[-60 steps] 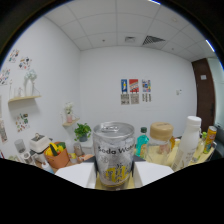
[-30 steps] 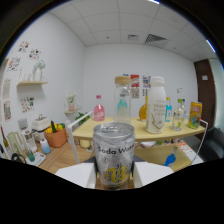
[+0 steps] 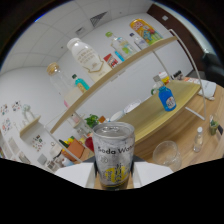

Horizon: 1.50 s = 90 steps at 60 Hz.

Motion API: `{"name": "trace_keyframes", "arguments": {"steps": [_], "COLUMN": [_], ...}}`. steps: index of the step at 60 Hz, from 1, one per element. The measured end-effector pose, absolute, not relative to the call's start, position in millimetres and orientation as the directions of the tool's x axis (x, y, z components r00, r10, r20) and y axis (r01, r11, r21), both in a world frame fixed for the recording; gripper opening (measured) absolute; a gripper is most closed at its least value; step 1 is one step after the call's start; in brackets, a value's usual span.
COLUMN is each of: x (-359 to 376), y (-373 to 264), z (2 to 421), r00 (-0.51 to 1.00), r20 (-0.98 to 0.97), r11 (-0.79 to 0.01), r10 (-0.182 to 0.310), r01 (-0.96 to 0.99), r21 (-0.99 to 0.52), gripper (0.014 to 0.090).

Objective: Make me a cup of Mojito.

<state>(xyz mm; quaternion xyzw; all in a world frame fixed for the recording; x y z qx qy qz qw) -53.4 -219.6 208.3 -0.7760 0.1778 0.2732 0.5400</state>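
1. Soda water can, silver aluminium w/ yellow print (image 3: 113, 152), sits clamped between the gripper (image 3: 114, 175) fingers, both pressing its sides.
2. Clear round glass (image 3: 166, 153) just right of can, near wooden table (image 3: 165, 117) edge.
3. Blue bottle (image 3: 167, 97) on the tabletop, well beyond.
4. Wooden shelf (image 3: 120, 70) w/ bottles above; whole view tilted.
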Motion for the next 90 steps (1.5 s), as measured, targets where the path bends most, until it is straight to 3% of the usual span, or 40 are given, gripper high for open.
{"name": "trace_keyframes", "arguments": {"steps": [14, 31, 36, 45, 50, 55, 63, 68, 72, 82, 90], "x": [-50.1, -28.6, -25.8, -26.2, -29.1, -32.2, -31.9, -39.3, -48.4, -73.9, -81.9], "y": [-203.8, -200.1, -200.1, -202.1, -202.9, -203.6, -202.1, -200.3, -197.9, -192.5, -186.9], "z": [221.3, 230.2, 229.6, 230.9, 230.3, 232.2, 248.6, 250.8, 251.4, 217.4, 167.6], "r00": [0.249, -0.346, -0.444, -0.490, -0.446, -0.262, 0.252, 0.600, 0.758, 0.930, 0.967], "r20": [-0.967, -0.933, -0.890, -0.865, -0.888, -0.959, -0.968, -0.799, -0.647, -0.338, -0.222], "r11": [-0.342, -0.264, -0.244, -0.238, -0.245, -0.271, -0.288, -0.276, -0.255, -0.229, -0.262], "r10": [-0.055, -0.097, -0.101, -0.106, -0.113, -0.108, -0.021, 0.035, 0.082, 0.143, 0.122], "r01": [-0.915, -0.895, -0.857, -0.832, -0.853, -0.920, -0.928, -0.763, -0.612, -0.302, -0.185], "r21": [-0.216, 0.359, 0.455, 0.501, 0.460, 0.282, -0.235, -0.585, -0.749, -0.926, -0.947], "gripper": [0.0515, 0.0516, 0.0517, 0.0516, 0.0516, 0.0515, 0.0520, 0.0518, 0.0519, 0.0518, 0.0518]}}
